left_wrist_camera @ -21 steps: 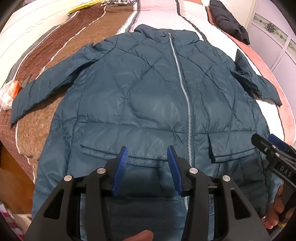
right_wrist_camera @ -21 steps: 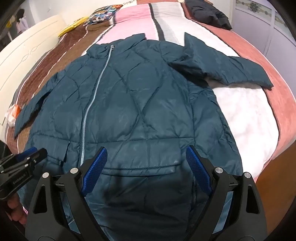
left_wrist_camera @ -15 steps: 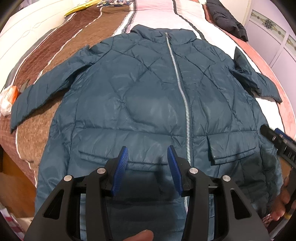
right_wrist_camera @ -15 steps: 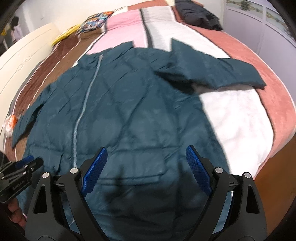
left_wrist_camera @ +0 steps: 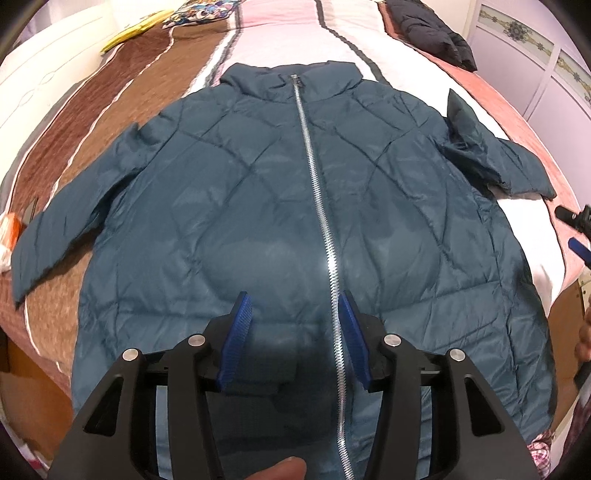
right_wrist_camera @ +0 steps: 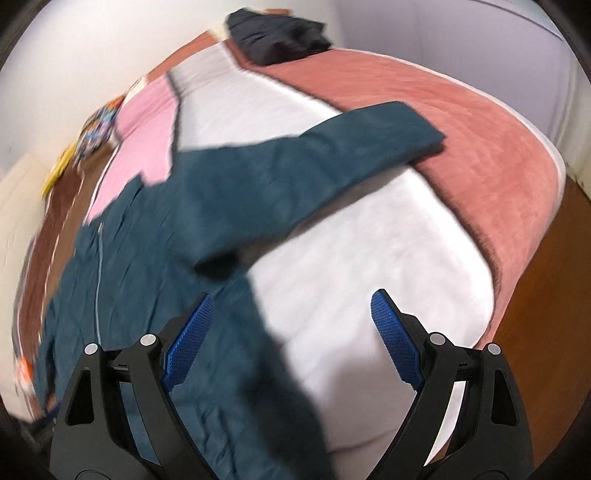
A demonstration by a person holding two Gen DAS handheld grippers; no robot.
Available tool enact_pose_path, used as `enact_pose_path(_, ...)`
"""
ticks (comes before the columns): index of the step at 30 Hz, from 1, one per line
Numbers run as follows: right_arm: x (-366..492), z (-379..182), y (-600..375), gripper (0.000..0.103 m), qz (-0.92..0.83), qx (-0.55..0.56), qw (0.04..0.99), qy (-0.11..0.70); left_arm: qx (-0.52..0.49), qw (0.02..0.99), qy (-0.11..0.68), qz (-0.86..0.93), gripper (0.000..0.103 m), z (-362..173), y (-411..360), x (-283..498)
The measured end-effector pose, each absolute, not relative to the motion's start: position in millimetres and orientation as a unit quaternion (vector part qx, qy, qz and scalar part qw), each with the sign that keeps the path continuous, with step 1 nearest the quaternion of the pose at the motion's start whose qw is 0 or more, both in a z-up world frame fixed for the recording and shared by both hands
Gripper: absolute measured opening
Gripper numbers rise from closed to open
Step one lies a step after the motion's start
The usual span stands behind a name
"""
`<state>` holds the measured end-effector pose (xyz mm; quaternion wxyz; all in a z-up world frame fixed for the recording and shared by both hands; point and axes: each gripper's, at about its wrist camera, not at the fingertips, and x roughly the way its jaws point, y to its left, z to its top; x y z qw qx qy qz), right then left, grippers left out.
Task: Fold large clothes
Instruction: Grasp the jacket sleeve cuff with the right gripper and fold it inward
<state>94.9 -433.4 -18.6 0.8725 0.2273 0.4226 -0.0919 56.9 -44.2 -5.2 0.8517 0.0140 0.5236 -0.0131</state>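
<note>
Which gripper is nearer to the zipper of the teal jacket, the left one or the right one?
Left. The left gripper hangs open directly over the zipper. The right gripper, also open, is off to the jacket's side, over the white part of the bedspread.

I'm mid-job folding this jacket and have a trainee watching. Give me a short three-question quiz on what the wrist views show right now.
1. True or false: the teal jacket lies front up on the bed with its zipper closed.
2. Multiple choice: the left claw is A) shut on the hem, B) open above the lower front, C) gripping a sleeve.
3. Short answer: what lies at the far end of the bed, past the collar?

Key
1. True.
2. B; its pads are apart, holding nothing. The right claw is also open, over the jacket's edge.
3. A dark garment.
</note>
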Motion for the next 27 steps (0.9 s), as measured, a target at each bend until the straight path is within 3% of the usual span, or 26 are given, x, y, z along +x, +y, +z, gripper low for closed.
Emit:
enact_pose_path(3,107,-16,-463,0.086,-0.102,0.245,0.875,0.406,0.015,0.848,0.530,-0.016,0.050,-8,-50,64)
enact_pose_path(11,152,-39,-523,0.066,-0.113,0.328,0.844,0.408,0.012,0.839,0.543,-0.009,0.050,-16,-53,72)
enact_pose_path(19,188,-70,-569,0.056,-0.113,0.425,0.799,0.409,0.004,0.835,0.550,0.012,0.050,-20,-43,77)
enact_pose_path(27,201,-83,-587,0.028,-0.136,0.447,0.782,0.411,-0.001,0.826,0.563,0.015,0.050,-27,-39,75)
